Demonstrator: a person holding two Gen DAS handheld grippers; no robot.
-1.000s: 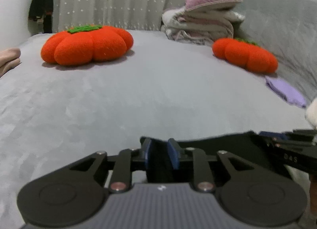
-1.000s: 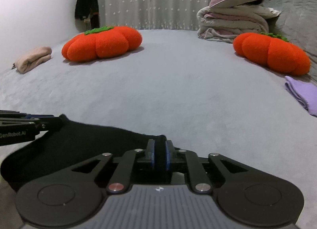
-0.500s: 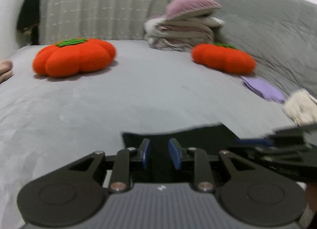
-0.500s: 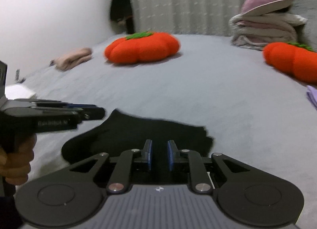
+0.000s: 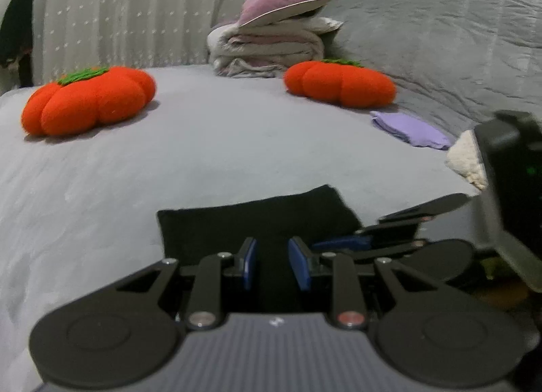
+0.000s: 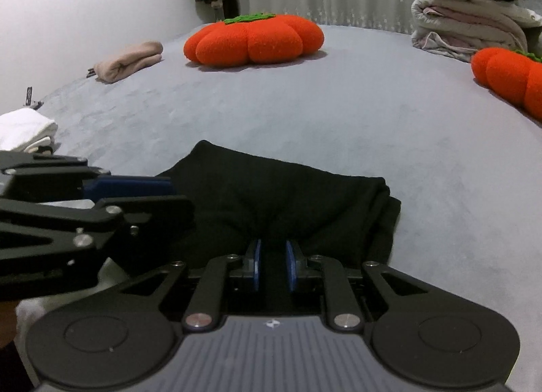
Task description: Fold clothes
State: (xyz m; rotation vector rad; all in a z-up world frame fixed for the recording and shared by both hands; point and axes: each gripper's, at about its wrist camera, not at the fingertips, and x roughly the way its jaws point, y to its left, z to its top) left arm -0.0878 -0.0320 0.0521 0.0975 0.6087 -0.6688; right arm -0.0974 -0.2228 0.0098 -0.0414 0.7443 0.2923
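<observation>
A black garment (image 5: 257, 219) lies folded into a compact block on the grey bed (image 5: 203, 155). My left gripper (image 5: 274, 268) is at its near edge, with black cloth filling the gap between the blue pads. In the right wrist view the same garment (image 6: 277, 195) puckers toward my right gripper (image 6: 272, 265), which is shut on a bunched fold. The grippers sit close together. The left gripper (image 6: 176, 197) reaches in from the left over the cloth, and the right gripper (image 5: 366, 234) comes in from the right.
Two orange pumpkin cushions (image 5: 88, 100) (image 5: 338, 85) sit farther back, with a pile of bedding under a purple pillow (image 5: 271, 49) behind. A lilac cloth (image 5: 406, 129) and a cream one (image 5: 465, 158) lie right. A beige roll (image 6: 128, 61) and white cloth (image 6: 23, 129) lie left.
The garment was stretched wide between the two grippers and is now gathered into a smaller folded block. The grippers have come close together, and both views have swung sideways.
</observation>
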